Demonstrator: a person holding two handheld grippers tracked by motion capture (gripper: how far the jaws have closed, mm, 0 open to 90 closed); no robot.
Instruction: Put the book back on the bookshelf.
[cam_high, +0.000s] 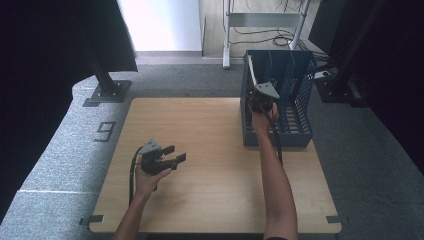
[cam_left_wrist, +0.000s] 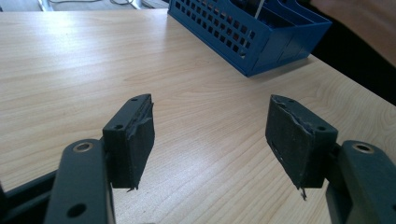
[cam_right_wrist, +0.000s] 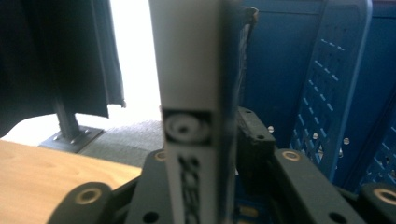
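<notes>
White booklet (cam_right_wrist: 189, 93) stands upright, clamped in right tool (cam_right_wrist: 205, 154), beside blue rack (cam_right_wrist: 299, 70); left tool (cam_left_wrist: 210, 135) gapes.

The rack (cam_high: 295, 95) stands on the table's (cam_high: 210, 150) far right corner.

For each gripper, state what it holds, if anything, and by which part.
The right gripper grips a thin white book by its lower part, spine facing the camera. The left gripper is open, holding nothing.
</notes>
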